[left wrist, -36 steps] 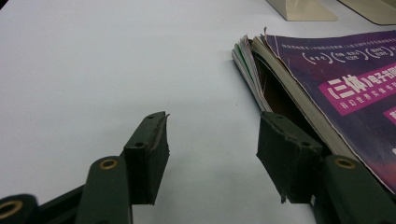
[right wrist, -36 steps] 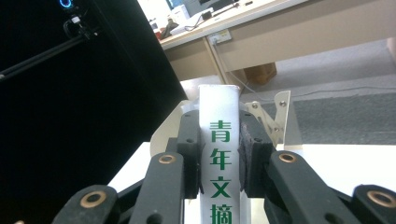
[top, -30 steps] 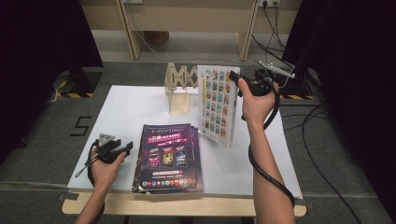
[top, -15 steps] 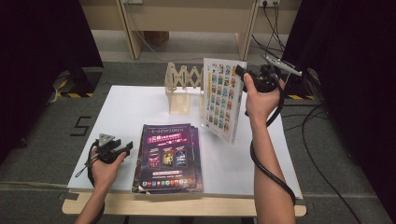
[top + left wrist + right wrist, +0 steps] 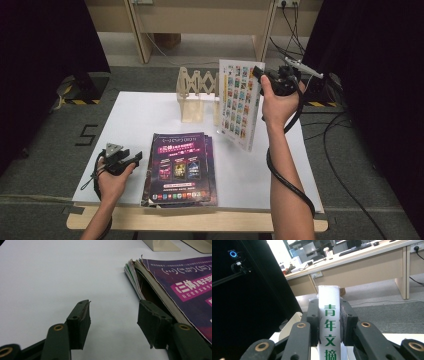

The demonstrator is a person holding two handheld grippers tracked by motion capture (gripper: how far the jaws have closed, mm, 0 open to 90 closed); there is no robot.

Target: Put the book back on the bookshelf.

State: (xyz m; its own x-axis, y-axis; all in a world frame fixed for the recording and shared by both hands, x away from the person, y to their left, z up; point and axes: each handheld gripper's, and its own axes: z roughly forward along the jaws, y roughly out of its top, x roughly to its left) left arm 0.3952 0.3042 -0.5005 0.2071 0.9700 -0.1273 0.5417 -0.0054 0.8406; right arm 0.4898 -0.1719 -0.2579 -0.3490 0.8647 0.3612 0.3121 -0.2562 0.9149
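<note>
My right gripper [image 5: 261, 75] is shut on the spine of a white magazine [image 5: 239, 105] with a grid of small coloured pictures on its cover. The magazine hangs nearly upright above the table, just right of the wooden accordion rack [image 5: 196, 92]. In the right gripper view the white spine [image 5: 329, 325] with green characters sits clamped between the pads of my right gripper [image 5: 329, 315]. My left gripper [image 5: 134, 159] rests open on the table, left of a stack of magazines [image 5: 181, 167] with a purple cover. In the left gripper view, nothing lies between the jaws of my left gripper [image 5: 113, 322], beside the stack's edge [image 5: 140, 277].
The white table [image 5: 145, 115] has bare room left of the rack and right of the stack. The rack's base [image 5: 161, 245] stands beyond the stack. Cables trail on the floor at the right, and a wooden desk [image 5: 200, 20] stands behind the table.
The held magazine has swung more upright and shifted slightly toward the rack with my right gripper. My left gripper has stayed put.
</note>
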